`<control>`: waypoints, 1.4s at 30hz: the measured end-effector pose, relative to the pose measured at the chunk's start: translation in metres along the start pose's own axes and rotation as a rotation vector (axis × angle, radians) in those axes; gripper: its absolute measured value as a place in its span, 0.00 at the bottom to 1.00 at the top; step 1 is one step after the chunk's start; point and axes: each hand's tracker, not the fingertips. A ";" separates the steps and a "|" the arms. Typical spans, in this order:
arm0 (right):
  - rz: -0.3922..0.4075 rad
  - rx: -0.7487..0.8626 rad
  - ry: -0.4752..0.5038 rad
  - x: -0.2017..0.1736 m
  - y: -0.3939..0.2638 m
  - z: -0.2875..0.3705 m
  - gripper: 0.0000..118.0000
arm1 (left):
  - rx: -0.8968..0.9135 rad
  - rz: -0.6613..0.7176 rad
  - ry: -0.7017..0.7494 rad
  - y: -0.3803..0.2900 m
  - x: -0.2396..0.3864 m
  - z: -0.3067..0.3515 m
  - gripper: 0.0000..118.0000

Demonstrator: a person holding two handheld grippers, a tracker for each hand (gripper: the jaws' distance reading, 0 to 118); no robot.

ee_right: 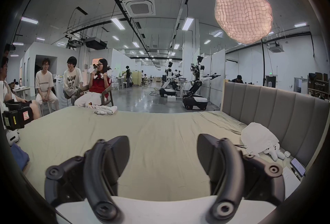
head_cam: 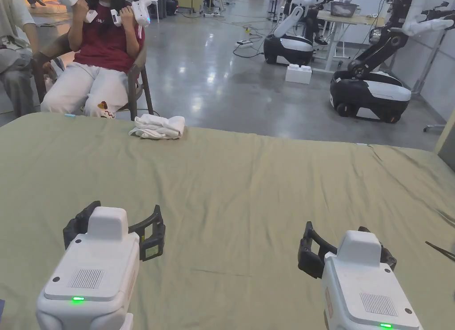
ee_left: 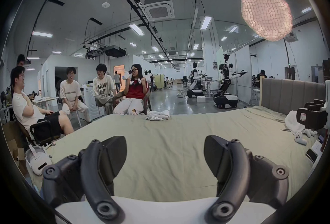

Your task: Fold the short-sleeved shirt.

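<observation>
Both grippers hover above the near part of an olive-green bed sheet (head_cam: 249, 188), each with its jaws spread apart and holding nothing: the left gripper (head_cam: 114, 232) toward the sheet's left side, the right gripper (head_cam: 346, 250) toward its right. A white short-sleeved shirt (head_cam: 158, 126) lies at the sheet's far edge, well apart from both, folded into a small, slightly rumpled bundle with rounded, layered folds.
</observation>
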 end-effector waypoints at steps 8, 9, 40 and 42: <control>-0.063 0.010 0.064 0.005 -0.005 -0.002 0.87 | -0.037 0.080 -0.076 0.000 -0.015 -0.008 0.87; -0.048 -0.004 0.059 0.003 -0.005 -0.004 0.87 | -0.041 0.082 -0.079 -0.001 -0.016 -0.009 0.88; -0.268 -0.189 -0.070 0.005 0.026 -0.021 0.89 | -0.008 0.119 -0.018 0.008 -0.026 -0.013 0.90; -0.268 -0.190 -0.065 0.007 0.026 -0.022 0.89 | -0.009 0.119 -0.012 0.008 -0.027 -0.014 0.90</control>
